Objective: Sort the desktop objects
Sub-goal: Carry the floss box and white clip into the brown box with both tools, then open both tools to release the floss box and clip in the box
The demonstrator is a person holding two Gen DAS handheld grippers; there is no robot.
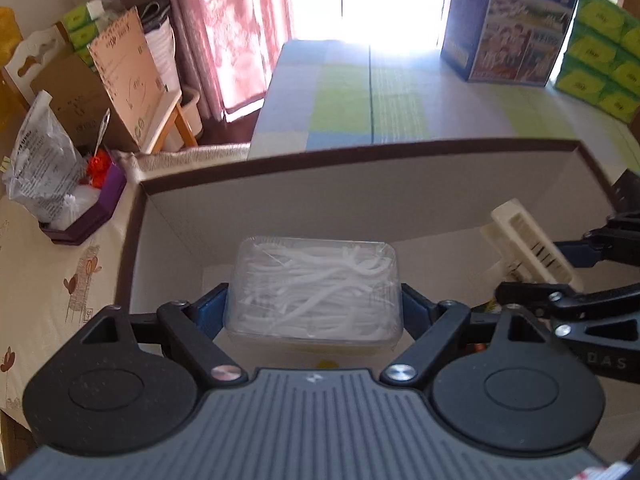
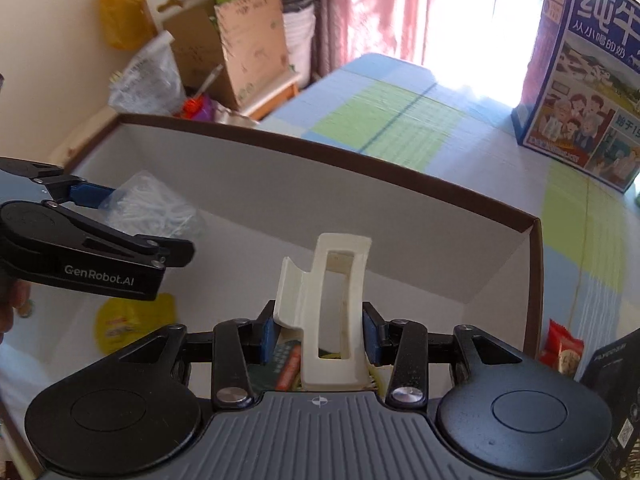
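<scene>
Two grips we see: left gripper clamps the clear plastic floss-pick box, right gripper the cream plastic hair claw, over the brown-rimmed white cardboard box

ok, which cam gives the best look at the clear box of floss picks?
Left wrist view: the clear box of floss picks sits centred between the left gripper pads, lid and contents plain, over the storage box. The right wrist view shows it only at the left edge, blurred and partly hidden behind that gripper.
</scene>
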